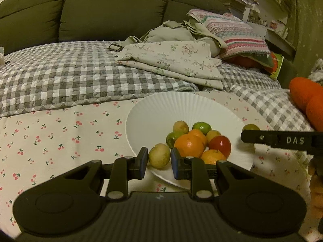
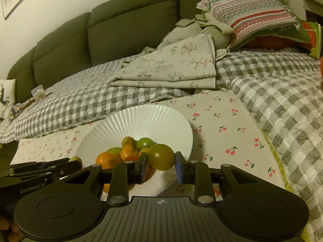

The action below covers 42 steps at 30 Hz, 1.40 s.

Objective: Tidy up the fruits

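Note:
A white ribbed plate (image 1: 159,109) (image 2: 145,119) on a cherry-print cloth holds several fruits: oranges (image 1: 189,144), a red one (image 1: 220,145), green ones (image 1: 201,127). My left gripper (image 1: 158,162) is shut on a yellow-green fruit (image 1: 159,155) at the plate's near left rim. My right gripper (image 2: 161,164) is shut on a green fruit (image 2: 161,157) held over the plate's near right side. In the left wrist view the right gripper (image 1: 250,136) reaches in from the right with that green fruit (image 1: 250,127) behind it. The left gripper shows at the left of the right wrist view (image 2: 68,164).
The cherry-print cloth (image 1: 60,137) lies on a grey checked quilt (image 1: 70,76) before a dark green sofa (image 1: 101,10). Folded floral cloths (image 1: 171,62), a bag and a striped pillow (image 1: 236,32) lie behind the plate. Orange cushions (image 1: 306,100) sit at the right.

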Tool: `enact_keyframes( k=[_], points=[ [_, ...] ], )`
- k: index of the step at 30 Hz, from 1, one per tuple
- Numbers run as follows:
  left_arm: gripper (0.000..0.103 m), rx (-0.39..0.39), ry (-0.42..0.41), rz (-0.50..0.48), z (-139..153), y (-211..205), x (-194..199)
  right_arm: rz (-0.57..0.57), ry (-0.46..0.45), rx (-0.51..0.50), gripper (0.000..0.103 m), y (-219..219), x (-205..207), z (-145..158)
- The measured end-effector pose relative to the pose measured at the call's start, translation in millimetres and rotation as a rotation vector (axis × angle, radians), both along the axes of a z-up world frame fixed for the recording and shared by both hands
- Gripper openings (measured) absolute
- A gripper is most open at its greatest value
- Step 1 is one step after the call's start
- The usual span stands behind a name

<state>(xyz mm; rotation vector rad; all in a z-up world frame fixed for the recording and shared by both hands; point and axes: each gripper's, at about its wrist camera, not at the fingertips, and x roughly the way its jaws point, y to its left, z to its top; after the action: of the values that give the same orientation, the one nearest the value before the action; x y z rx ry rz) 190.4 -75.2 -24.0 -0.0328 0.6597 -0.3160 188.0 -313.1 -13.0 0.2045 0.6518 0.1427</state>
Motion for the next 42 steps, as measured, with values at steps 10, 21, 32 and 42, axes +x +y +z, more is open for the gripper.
enact_keyframes(
  k=[10,21,32,42],
  points=[
    [0.048,-0.037,-0.008,0.036,7.1,9.0,-0.7,-0.044,-0.002,0.065,0.047,-9.9,0.1,-0.2],
    [0.048,-0.119,0.030,0.126,17.6,30.2,-2.3,-0.073,-0.012,0.095,0.047,-18.7,-6.0,8.3],
    [0.048,-0.073,0.079,0.148,28.4,21.6,-25.3,-0.036,-0.056,0.119,0.047,-10.5,-28.0,27.0],
    [0.048,-0.031,0.132,0.192,30.0,30.1,-61.5,0.033,-0.017,0.077,0.057,9.0,-53.6,30.1]
  ],
)
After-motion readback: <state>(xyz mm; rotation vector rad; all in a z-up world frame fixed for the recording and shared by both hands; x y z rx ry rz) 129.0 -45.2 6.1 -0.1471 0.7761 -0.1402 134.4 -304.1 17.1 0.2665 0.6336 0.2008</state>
